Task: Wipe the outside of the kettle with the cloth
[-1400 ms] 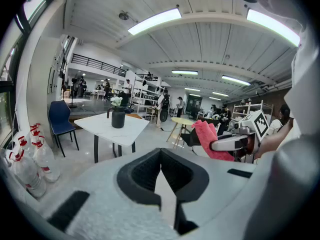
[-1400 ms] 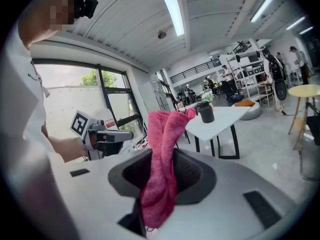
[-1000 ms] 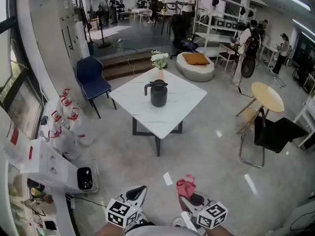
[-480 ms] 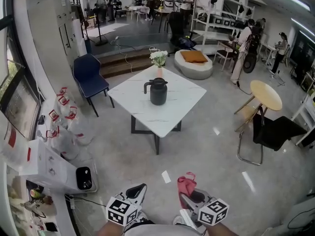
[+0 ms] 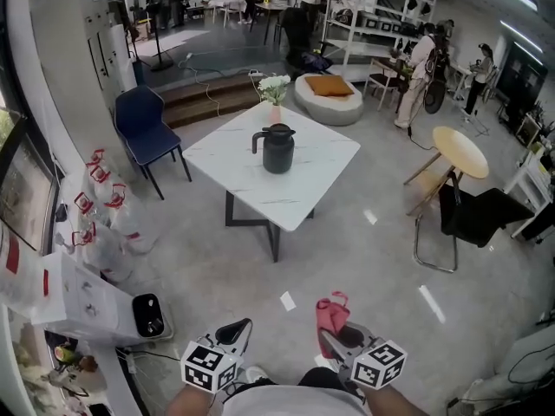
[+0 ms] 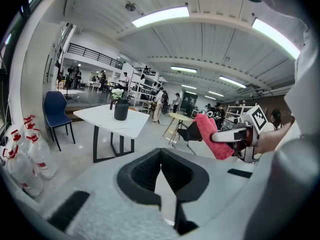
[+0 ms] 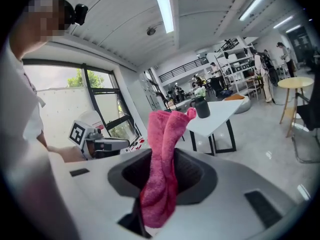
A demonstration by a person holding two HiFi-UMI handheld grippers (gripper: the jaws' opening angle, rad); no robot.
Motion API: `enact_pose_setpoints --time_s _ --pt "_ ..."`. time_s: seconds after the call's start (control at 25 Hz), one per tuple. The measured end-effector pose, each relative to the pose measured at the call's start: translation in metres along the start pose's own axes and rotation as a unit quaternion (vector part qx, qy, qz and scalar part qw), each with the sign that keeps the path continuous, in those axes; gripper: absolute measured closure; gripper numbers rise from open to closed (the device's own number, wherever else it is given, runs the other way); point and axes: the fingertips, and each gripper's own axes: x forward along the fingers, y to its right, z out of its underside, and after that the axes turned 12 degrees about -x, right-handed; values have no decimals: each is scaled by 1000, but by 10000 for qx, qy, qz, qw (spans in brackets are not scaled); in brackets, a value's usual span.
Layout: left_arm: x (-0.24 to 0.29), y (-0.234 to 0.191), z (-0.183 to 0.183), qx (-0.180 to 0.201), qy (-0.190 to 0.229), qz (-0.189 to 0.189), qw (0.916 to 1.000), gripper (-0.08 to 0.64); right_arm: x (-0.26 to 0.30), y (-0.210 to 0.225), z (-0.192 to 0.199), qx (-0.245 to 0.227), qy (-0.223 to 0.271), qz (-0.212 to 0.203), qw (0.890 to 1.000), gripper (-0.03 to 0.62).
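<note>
The white square table (image 5: 316, 176) stands out on the open floor, and I'll place the rest from it. A blue chair (image 5: 143, 126) sits off the table's left corner, as the person faces it. The dark kettle (image 5: 277, 150) stands upright near the middle of the table top, with a vase of white flowers (image 5: 274, 89) at the far corner behind it.

On the near side, well apart from the table, the person holds both grippers side by side, neither close to the kettle. The left gripper (image 6: 161, 176) has its jaws pressed together with nothing between them. The right gripper (image 7: 160, 184) has its jaws clamped on a pink cloth (image 7: 167, 139). The cloth is pinched low down, and the rest of it stands up in a fold above the jaws, on the table's side.
</note>
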Motion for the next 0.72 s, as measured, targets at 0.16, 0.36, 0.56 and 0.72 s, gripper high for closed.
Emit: enact_pose_setpoints --time_s 0.16,0.36,0.56,0.72 --pt "-2 0 -2 5 -26 149 9999 557 2 -13 2 -76 -103 12 9999 466" --pt "15 0 -14 27 37 325 9995 557 18 -11 -5 -148 -63 -32 9999 466" --pt "37 -1 -21 61 -47 355 9993 557 38 5 -8 -178 -139 -179 9996 466" --pt "57 -6 -33 112 -173 290 9994 557 59 28 -20 -141 -143 -344 9992 465"
